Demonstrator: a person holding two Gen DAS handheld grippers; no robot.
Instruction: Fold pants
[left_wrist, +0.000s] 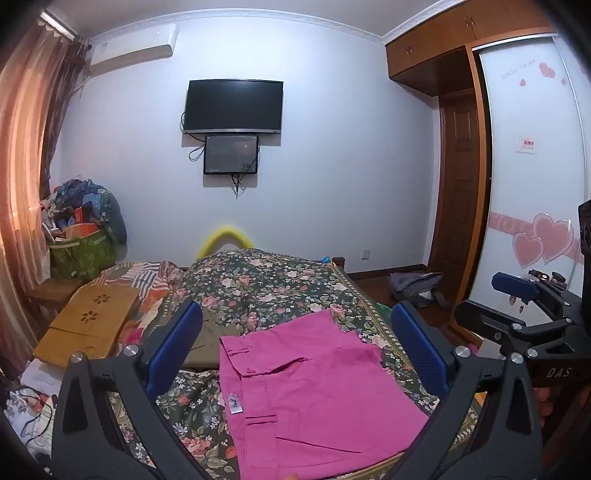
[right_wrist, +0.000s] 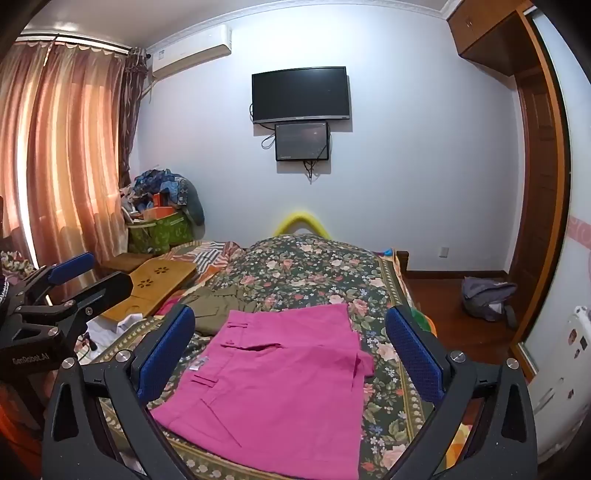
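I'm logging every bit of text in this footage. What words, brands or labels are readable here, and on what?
"DAS": on the right gripper body, seen from the left wrist.
"GenRobot.AI": on the left gripper body, seen from the right wrist.
White tag on the pink pants: too small to read.
Red-and-white sign and script on the wardrobe door: blurred.

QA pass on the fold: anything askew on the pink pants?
Mostly tidy. The pink pants lie flat on the bed, but an underlying layer sticks out past the right edge, so the fold isn't flush.
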